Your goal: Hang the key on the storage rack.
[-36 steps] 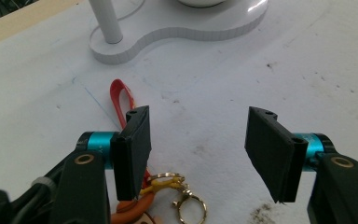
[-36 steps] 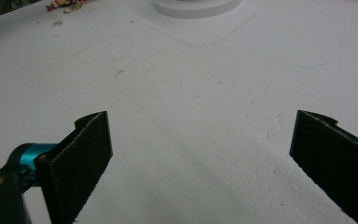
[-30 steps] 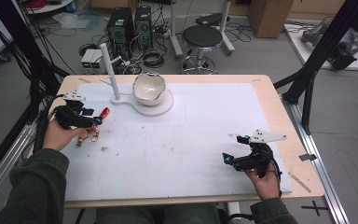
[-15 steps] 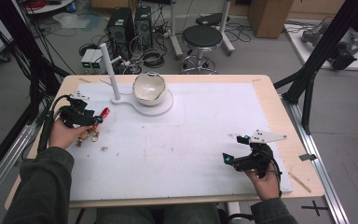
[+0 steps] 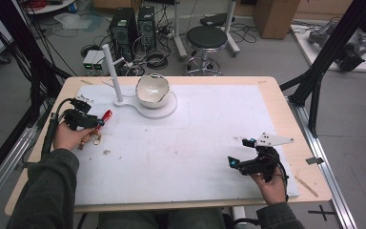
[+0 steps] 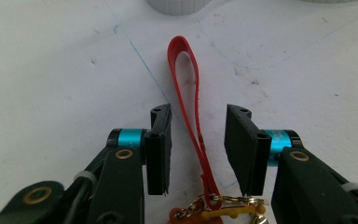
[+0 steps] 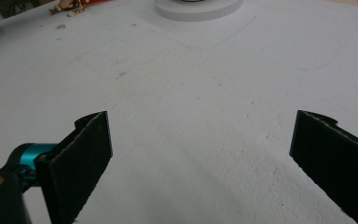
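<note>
**Closing in on the red strap**

Starting at the left edge of the table [image 5: 43, 138], my left gripper [image 5: 96, 123] sits low over the white mat [image 5: 195, 143], lined up along the red strap [image 6: 190, 88] of a keychain. The left gripper view shows the strap as a flat loop lying on the mat, running straight up the gap between the jaws; they have just been closing, yet daylight remains on both sides, so nothing is pinched. I judge the gripper is aligned this way so the pads meet the strap's flat sides. The gold chain and orange charm [image 6: 214, 212] lie bunched at the strap's near end.

Further along, the white bowl [image 5: 152, 89] rests tilted on its round stand, beside a white post [image 5: 112, 71], well apart from the keychain.

At the right, my right gripper [image 5: 242, 153] rests on the mat with jaws wide and empty, parked clear of the work.
</note>
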Tool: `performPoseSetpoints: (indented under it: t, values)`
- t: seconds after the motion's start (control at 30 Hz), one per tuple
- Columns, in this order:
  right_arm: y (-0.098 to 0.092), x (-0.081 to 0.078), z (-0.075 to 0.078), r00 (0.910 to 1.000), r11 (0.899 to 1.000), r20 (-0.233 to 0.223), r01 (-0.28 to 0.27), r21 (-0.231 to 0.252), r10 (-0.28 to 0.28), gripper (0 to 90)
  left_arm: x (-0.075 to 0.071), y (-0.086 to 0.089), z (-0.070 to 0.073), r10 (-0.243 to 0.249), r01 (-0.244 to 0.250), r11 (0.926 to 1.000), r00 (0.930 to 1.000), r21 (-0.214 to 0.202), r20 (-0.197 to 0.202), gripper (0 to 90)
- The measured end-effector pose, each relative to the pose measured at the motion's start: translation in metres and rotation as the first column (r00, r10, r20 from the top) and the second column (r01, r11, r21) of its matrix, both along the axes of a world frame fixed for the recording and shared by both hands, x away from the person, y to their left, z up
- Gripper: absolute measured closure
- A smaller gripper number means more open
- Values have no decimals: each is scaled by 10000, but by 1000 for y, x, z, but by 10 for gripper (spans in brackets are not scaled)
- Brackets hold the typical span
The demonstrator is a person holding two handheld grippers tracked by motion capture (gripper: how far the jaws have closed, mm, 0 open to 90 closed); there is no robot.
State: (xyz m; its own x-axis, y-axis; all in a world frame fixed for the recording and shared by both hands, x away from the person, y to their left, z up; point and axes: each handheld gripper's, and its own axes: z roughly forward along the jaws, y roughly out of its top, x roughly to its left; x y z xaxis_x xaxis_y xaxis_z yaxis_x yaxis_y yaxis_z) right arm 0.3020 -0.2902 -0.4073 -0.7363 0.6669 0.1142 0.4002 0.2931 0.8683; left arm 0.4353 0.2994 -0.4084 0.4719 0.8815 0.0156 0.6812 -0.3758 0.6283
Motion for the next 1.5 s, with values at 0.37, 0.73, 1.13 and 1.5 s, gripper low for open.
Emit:
performPoseSetpoints:
  t: [0.37,0.73,1.13,1.5]
  values:
    - [0,0,0,10000,10000,-19,-10,16,10,45,4,-1,-6,533,-530,9983,9985,245,-139,703]
    - [1,0,0,10000,10000,-16,-40,28,40,46,7,-3,-10,842,-837,9963,9962,218,-218,701]
    - [1,0,0,10000,10000,-22,-62,48,63,45,8,-6,-14,784,-773,9964,9964,359,-322,780]
    - [0,0,0,9999,9999,47,-90,66,89,45,4,-9,-11,768,-762,9961,9970,439,-135,864]
